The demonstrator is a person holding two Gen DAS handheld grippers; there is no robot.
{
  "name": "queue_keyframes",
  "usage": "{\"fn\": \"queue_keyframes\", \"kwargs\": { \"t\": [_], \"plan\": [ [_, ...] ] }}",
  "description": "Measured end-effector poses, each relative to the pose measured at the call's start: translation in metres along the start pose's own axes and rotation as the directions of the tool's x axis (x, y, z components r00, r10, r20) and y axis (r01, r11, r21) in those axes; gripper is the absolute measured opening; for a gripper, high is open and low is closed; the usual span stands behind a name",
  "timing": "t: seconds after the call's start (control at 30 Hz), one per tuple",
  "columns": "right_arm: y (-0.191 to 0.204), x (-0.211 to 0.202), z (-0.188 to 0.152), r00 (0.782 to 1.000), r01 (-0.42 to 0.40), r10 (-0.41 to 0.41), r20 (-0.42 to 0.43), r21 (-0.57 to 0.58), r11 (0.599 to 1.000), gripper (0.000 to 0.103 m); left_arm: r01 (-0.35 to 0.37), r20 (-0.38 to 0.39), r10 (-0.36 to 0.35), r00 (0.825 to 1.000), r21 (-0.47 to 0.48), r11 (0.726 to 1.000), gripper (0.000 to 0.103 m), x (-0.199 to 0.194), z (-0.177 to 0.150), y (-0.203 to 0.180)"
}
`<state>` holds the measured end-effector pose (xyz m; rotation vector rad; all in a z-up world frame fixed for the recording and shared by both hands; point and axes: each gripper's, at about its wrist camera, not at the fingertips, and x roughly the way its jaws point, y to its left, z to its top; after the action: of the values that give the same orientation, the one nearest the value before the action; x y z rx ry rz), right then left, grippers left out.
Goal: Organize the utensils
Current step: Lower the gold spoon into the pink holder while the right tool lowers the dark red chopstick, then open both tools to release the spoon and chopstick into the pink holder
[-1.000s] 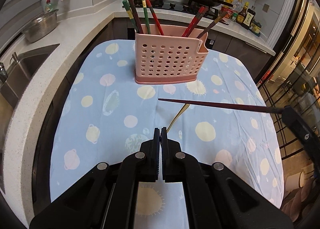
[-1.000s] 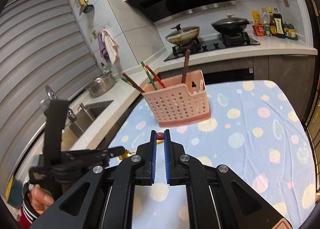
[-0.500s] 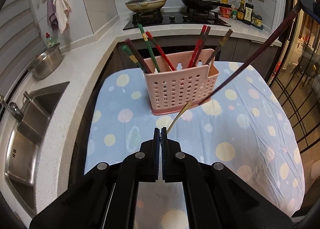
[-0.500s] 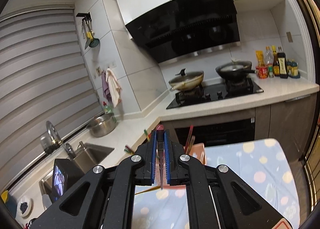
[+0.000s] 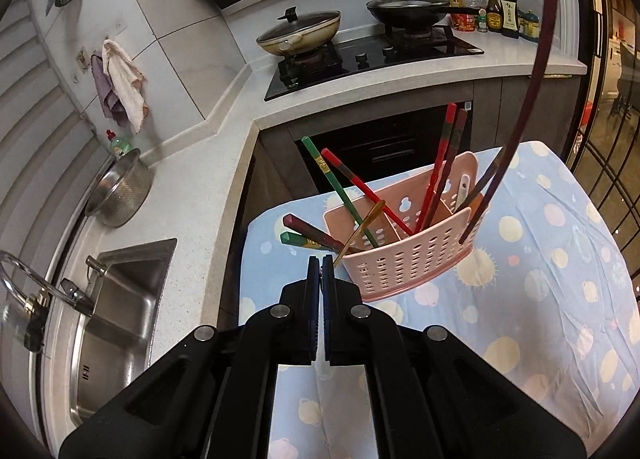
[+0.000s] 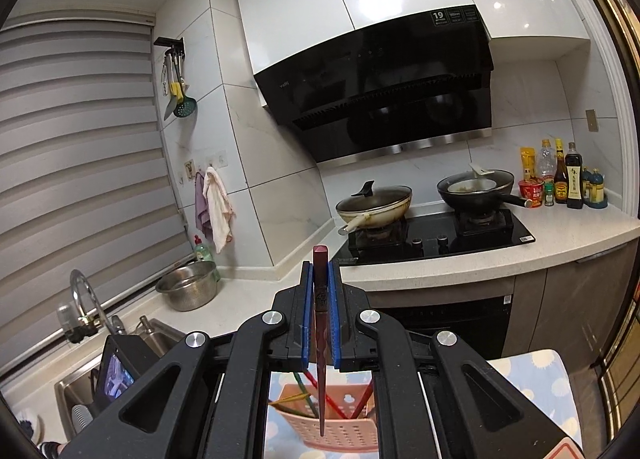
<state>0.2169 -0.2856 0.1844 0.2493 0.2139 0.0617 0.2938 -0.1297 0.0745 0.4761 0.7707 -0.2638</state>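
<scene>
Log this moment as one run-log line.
left gripper: shut on gold utensil | right gripper: shut on dark red chopstick, vertical | chopstick tip by pink caddy right end

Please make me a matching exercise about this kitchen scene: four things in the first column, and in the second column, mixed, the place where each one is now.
Things:
1. dark red chopstick
2. gold utensil
3. colander
4. pale lidded pan

Places:
A. on the counter beside the sink
B. on the stove burner
C. held in the right gripper, hanging down toward the pink basket
D. held in the left gripper, reaching toward the basket's left end

Pairs: 1-C, 2-D, 3-A, 4-B
</scene>
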Motion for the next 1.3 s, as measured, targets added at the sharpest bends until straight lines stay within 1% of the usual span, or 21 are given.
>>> {"fn": "queue_keyframes", "kwargs": {
  "t": [0.17, 0.33, 0.47, 0.6, 0.73, 0.8, 0.83, 0.87, 0.9, 0.93, 0.97, 1.1, 1.2, 1.3],
  "plan": [
    [-0.001, 0.027, -0.004, 1.0, 0.017, -0.017, -0.014, -0.004, 1.0, 0.007, -0.014, -0.045, 0.015, 0.999, 0.037, 0.999, 0.001, 0.016, -0.001, -0.006],
    [-0.007, 0.051, -0.013, 0.998, 0.035, -0.035, -0.044, -0.006, 0.999, 0.007, -0.003, -0.072, 0.007, 0.997, 0.044, 0.999, 0.001, 0.026, -0.004, -0.008],
    [-0.012, 0.07, -0.026, 0.995, 0.051, -0.051, -0.087, -0.007, 0.999, 0.007, 0.017, -0.085, -0.015, 0.996, 0.027, 0.999, 0.001, 0.032, -0.003, -0.009],
    [-0.016, 0.078, -0.036, 0.991, 0.056, -0.056, -0.118, -0.006, 0.998, 0.007, 0.029, -0.096, -0.026, 0.995, 0.029, 0.999, 0.001, 0.037, -0.003, -0.012],
    [-0.014, 0.08, -0.048, 0.987, 0.047, -0.049, -0.153, -0.017, 0.999, 0.007, 0.061, -0.105, -0.06, 0.993, 0.003, 0.998, 0.002, 0.038, -0.002, -0.011],
    [-0.011, 0.079, -0.054, 0.986, 0.05, -0.053, -0.161, -0.027, 0.998, 0.007, 0.1, -0.092, -0.102, 0.991, -0.03, 0.995, 0.005, 0.035, 0.0, -0.007],
    [-0.01, 0.078, -0.056, 0.986, 0.048, -0.052, -0.16, -0.028, 0.998, 0.012, 0.116, -0.084, -0.12, 0.989, -0.055, 0.992, 0.007, 0.034, 0.002, -0.005],
    [-0.009, 0.076, -0.057, 0.985, 0.046, -0.05, -0.164, -0.028, 0.999, 0.014, 0.134, -0.075, -0.14, 0.987, -0.079, 0.988, 0.013, 0.032, 0.003, -0.002],
    [-0.009, 0.074, -0.059, 0.985, 0.04, -0.044, -0.166, -0.025, 0.999, 0.015, 0.153, -0.058, -0.16, 0.985, -0.111, 0.982, 0.032, 0.031, 0.005, 0.002],
    [-0.008, 0.072, -0.06, 0.985, 0.039, -0.042, -0.168, -0.023, 0.999, 0.016, 0.161, -0.041, -0.168, 0.985, -0.138, 0.977, 0.04, 0.029, 0.006, 0.005],
    [-0.008, 0.07, -0.061, 0.985, 0.036, -0.039, -0.168, -0.021, 0.999, 0.017, 0.165, -0.024, -0.171, 0.985, -0.159, 0.973, 0.046, 0.027, 0.007, 0.008],
    [-0.008, 0.058, -0.065, 0.985, 0.034, -0.036, -0.166, -0.02, 0.999, 0.017, 0.184, 0.003, -0.188, 0.982, -0.206, 0.961, 0.046, 0.021, 0.008, 0.013],
    [-0.009, 0.051, -0.068, 0.985, 0.033, -0.035, -0.169, -0.013, 0.999, 0.017, 0.164, 0.012, -0.165, 0.986, -0.216, 0.963, 0.046, 0.017, 0.007, 0.014],
    [-0.009, 0.044, -0.072, 0.983, 0.037, -0.039, -0.178, -0.016, 0.999, 0.017, 0.167, 0.024, -0.167, 0.986, -0.233, 0.958, 0.046, 0.012, 0.005, 0.017]
  ]
}}
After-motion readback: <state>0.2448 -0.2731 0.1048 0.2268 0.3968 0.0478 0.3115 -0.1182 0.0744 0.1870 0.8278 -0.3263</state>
